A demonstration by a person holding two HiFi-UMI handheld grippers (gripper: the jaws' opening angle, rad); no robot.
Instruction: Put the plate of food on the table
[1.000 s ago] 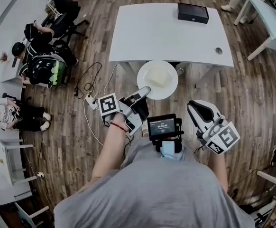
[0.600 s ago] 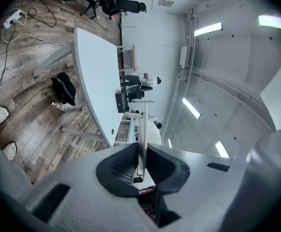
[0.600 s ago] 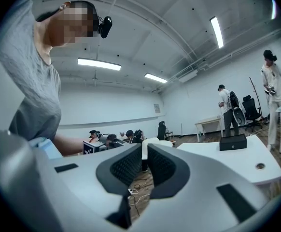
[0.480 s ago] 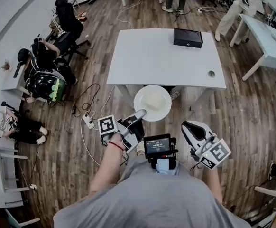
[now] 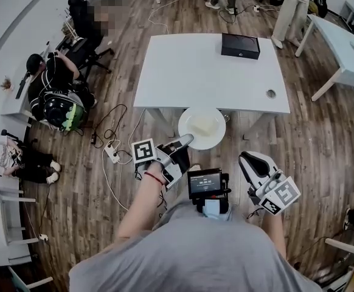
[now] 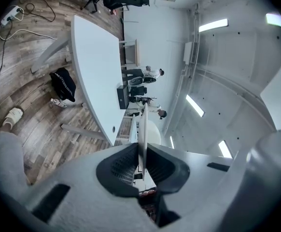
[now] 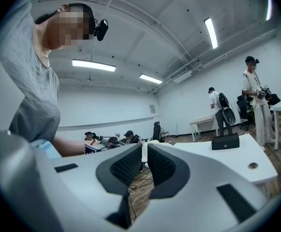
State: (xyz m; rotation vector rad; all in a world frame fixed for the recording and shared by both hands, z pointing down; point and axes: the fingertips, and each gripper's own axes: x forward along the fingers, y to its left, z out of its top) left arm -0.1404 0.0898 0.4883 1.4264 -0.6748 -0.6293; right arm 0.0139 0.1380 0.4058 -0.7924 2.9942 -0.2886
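White table (image 5: 207, 72) waits just beyond the plate of food (image 5: 202, 128), pinched at its rim by the left gripper (image 5: 187, 140) alone, right gripper (image 5: 246, 157) closed empty, so this one-sided hold could tilt and spill it.

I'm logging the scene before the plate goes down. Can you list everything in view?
plate of food: one, white with pale food, held in the air at the table's near edge
table: one, white, ahead of the person
box: one, black, on the table's far side
second table: one, white, far right
power strip: one, white, on the wood floor at left
seated people: several, dark clothes, along the left wall
screen: one, black, at the person's chest
left gripper: one, white, jaws shut on the plate's rim
right gripper: one, white, jaws almost together, nothing between them
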